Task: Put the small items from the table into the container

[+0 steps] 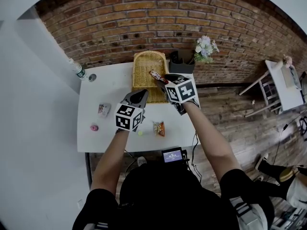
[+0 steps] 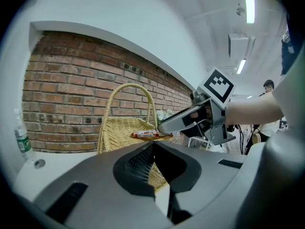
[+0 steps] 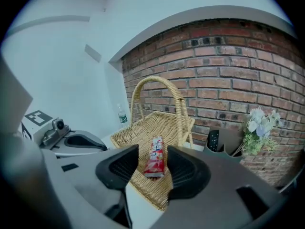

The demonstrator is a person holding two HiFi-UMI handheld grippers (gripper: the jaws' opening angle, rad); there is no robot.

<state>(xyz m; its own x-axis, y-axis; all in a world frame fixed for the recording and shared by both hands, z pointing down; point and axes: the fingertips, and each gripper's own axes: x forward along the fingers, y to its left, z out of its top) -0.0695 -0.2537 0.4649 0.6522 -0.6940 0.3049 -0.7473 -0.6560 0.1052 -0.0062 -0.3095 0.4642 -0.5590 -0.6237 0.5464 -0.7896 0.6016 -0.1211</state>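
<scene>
Red snack packet (image 3: 155,157) hangs lengthwise between the 2 fingers of the right gripper (image 3: 153,166), directly above the wicker basket (image 1: 146,68). Those fingers (image 3: 186,168) are spread, with a sliver of gap on each side of the wrapper, so the pads do not press on it; whether the packet touches anything below cannot be told. In the left gripper view the packet juts out level from the right gripper's tip, over the basket's near rim and in front of its tall looped handle. The basket sits at the far edge of the white table (image 1: 115,87), near the far right corner, against the brick wall. The left gripper (image 2: 154,149) is held just to the left of the right one, over the middle of the table, pointing at the basket; its 2 fingers (image 2: 138,168) are pressed together with nothing between them. Toward the near edge of the table lie an orange packet (image 1: 159,128) and a small yellow-green ball (image 1: 140,132); nearer the left edge lie a pale packet (image 1: 104,109) and a pink item (image 1: 94,127). At the far left corner stands a clear bottle (image 1: 78,70). A black holder (image 1: 181,65) and a bunch of flowers (image 1: 205,48) stand just right of the basket.
</scene>
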